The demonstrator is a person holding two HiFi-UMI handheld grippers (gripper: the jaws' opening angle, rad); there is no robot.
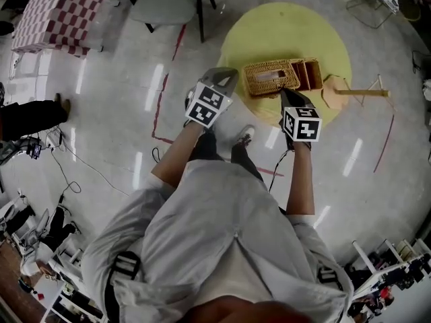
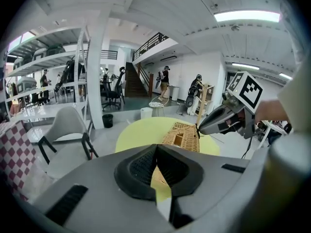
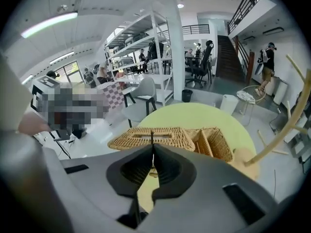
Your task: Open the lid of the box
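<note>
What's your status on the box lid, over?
Left tool shut, empty. Right tool shut on lid's dark pull. Wicker lid part-raised. Nothing blocking.

— Can any text, label, brand or number be read?
— None can be read. Only black-and-white coded squares are shown, on the left marker cube and the right marker cube; no letters or digits are carried.
</note>
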